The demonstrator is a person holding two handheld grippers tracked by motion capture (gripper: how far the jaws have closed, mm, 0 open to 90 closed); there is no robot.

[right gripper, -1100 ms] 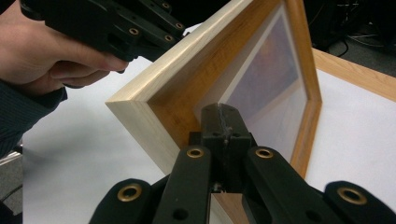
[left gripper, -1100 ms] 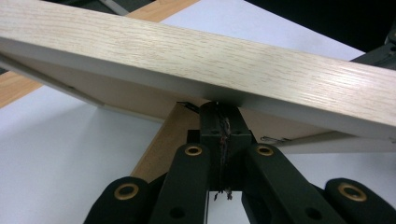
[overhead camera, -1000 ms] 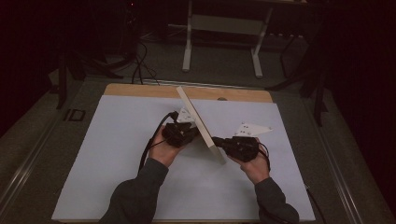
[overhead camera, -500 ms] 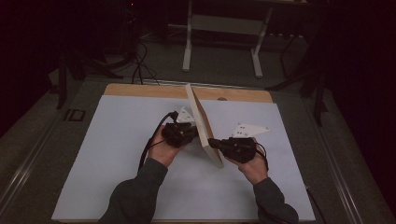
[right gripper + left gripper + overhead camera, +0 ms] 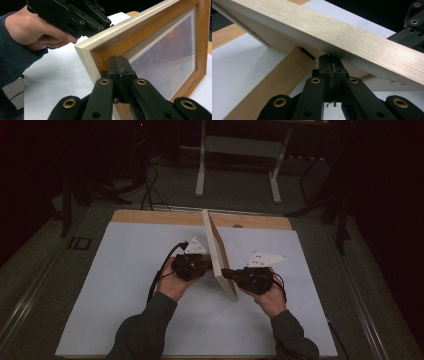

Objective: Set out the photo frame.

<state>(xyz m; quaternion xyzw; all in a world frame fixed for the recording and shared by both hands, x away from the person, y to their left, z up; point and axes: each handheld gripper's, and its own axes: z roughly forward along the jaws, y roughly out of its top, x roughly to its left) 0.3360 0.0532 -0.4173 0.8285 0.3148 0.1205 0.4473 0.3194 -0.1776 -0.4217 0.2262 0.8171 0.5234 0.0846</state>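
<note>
Standing on edge between both claws, picture frame, left claw closed behind it, right claw closed at its front.

A white sheet covers most of the wooden tabletop, whose bare strip shows along the far edge. Beyond the table, a pale metal stand rests on the dark floor beside black cables.
</note>
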